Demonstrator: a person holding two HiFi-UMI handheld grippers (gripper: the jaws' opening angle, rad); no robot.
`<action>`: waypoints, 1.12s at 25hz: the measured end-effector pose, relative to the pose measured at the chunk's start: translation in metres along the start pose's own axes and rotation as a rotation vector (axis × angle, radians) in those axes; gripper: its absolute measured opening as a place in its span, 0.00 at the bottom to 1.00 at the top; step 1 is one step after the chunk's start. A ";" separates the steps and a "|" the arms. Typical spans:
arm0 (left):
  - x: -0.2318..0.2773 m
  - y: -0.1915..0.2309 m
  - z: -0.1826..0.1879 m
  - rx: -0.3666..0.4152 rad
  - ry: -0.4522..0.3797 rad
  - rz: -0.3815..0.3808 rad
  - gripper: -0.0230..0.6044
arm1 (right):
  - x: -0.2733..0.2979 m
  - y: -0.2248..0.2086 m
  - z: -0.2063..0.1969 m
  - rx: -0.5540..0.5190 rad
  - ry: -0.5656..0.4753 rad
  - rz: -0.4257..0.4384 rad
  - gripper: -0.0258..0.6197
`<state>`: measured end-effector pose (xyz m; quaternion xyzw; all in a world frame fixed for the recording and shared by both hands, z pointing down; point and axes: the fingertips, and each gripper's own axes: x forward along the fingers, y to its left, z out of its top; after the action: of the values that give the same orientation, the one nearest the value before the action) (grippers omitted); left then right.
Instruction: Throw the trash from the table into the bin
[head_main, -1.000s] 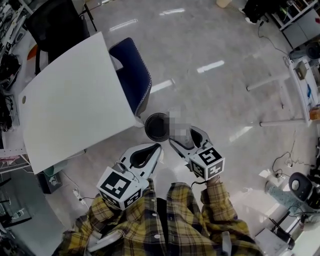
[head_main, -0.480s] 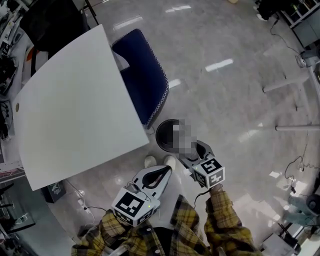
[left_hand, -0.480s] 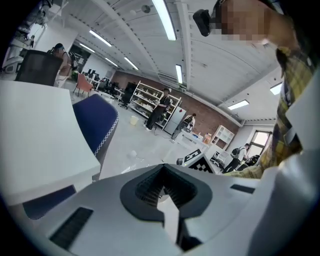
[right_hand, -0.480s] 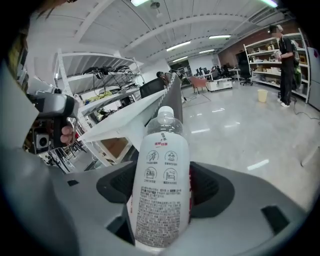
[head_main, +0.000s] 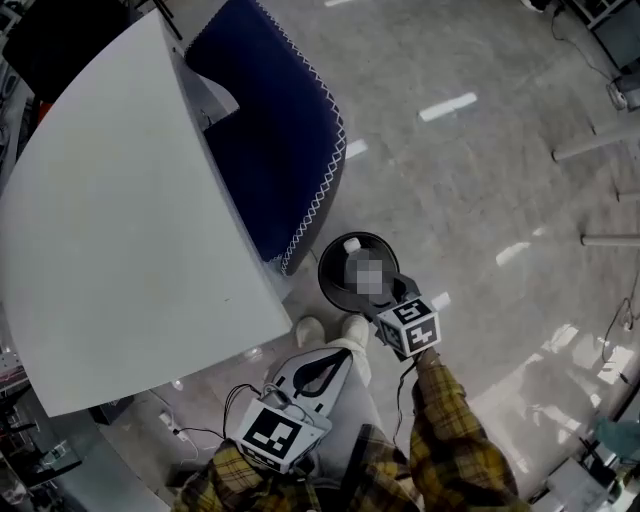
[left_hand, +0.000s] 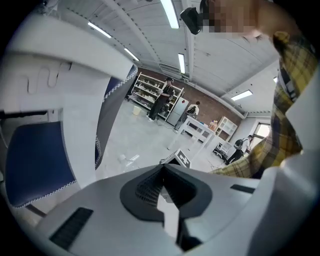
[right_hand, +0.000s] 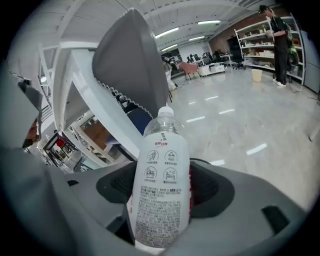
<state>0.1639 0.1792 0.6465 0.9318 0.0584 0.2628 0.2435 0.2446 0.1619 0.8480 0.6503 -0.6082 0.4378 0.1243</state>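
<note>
My right gripper (head_main: 383, 292) is shut on a clear plastic bottle (head_main: 351, 244) with a white printed label, and holds it over the open mouth of the round black bin (head_main: 330, 283) on the floor. In the right gripper view the bottle (right_hand: 162, 170) stands cap-up between the jaws of the right gripper (right_hand: 162, 187). A mosaic patch hides the bottle's body in the head view. My left gripper (head_main: 322, 368) hangs lower, near my legs and apart from the bin. In its own view the left gripper (left_hand: 162, 172) is shut with nothing in it.
The white table (head_main: 120, 200) fills the left, its corner close to the bin. A blue chair (head_main: 280, 150) is tucked beside the table, just behind the bin. My shoes (head_main: 310, 328) stand by the bin. Cables (head_main: 235, 400) lie on the glossy floor.
I have stepped closer to the bin and the table. My right gripper has carried the bottle from beside the bin to over its mouth. The left gripper has stayed shut and low.
</note>
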 end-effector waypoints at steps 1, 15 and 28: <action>0.005 0.008 -0.010 -0.012 0.007 0.009 0.05 | 0.015 -0.005 -0.009 0.001 0.015 -0.006 0.51; 0.059 0.082 -0.090 0.001 0.060 0.034 0.05 | 0.149 -0.078 -0.091 -0.053 0.098 -0.038 0.51; 0.035 0.054 -0.064 -0.037 0.039 0.018 0.05 | 0.124 -0.066 -0.104 0.070 0.160 -0.019 0.52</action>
<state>0.1592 0.1677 0.7364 0.9223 0.0499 0.2844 0.2569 0.2454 0.1646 1.0226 0.6230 -0.5745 0.5080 0.1540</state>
